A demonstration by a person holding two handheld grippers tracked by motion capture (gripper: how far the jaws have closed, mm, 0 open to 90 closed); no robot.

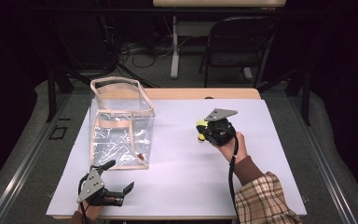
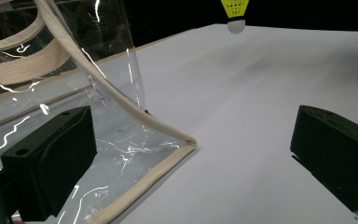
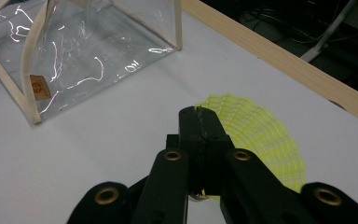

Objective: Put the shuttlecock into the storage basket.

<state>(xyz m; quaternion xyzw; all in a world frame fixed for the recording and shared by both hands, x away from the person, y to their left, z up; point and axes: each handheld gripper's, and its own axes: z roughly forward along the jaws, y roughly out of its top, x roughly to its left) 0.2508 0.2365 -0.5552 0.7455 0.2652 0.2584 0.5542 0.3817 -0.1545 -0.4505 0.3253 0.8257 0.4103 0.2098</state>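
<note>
While the right gripper [image 1: 204, 130] hangs above the middle-right of the white table [image 1: 182, 186], its jaws are clenched on the skirt of a yellow shuttlecock [image 3: 256, 135], whose mesh fans out to one side of the closed jaws in the right gripper view. Cork end of the shuttlecock points downward, clear of the table, as seen in the left gripper view. Left gripper [image 1: 116, 179] rests at the near-left table edge, jaws spread wide and holding nothing, one jaw just beside the near corner of the clear bag [image 1: 121, 126], which stands upright with its top open.
</note>
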